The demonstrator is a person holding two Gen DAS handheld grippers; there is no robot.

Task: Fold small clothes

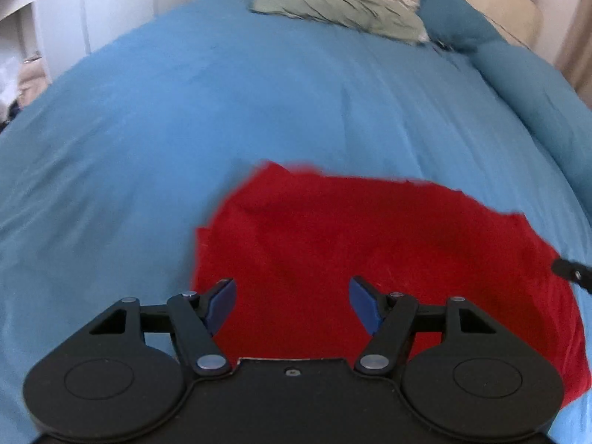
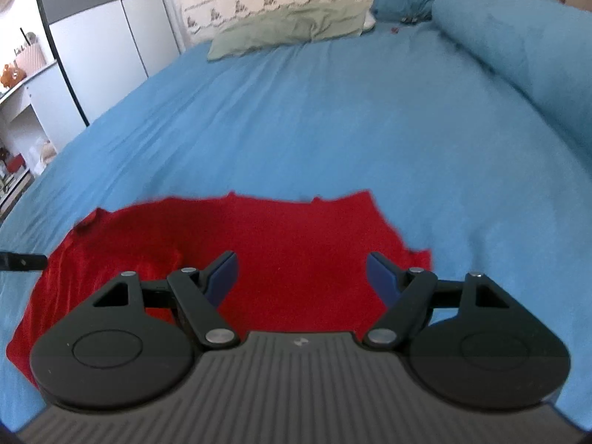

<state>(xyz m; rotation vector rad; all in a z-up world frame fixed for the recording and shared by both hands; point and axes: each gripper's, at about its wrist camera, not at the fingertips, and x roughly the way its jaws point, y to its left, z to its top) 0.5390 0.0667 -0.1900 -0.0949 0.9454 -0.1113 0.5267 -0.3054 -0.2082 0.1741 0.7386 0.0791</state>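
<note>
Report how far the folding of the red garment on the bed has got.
Done: the red garment lies spread on the blue bedspread; whether any fold is already made cannot be told. In hand: nothing. The left gripper and right gripper are both open above it, pads empty. Left: grip the edges, fold it over, flatten it.

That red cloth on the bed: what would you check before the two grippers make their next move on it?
1. Left gripper open, nothing between its pads: ok.
2. Right gripper open, nothing held: ok.
3. Red cloth lying spread on the blue bedspread: ok, though its edges look uneven.
4. Cloth free of other things on top: ok.
5. Green pillow well away from the cloth: ok.
6. Near edge of the cloth reachable: cannot tell, the grippers hide it.
</note>
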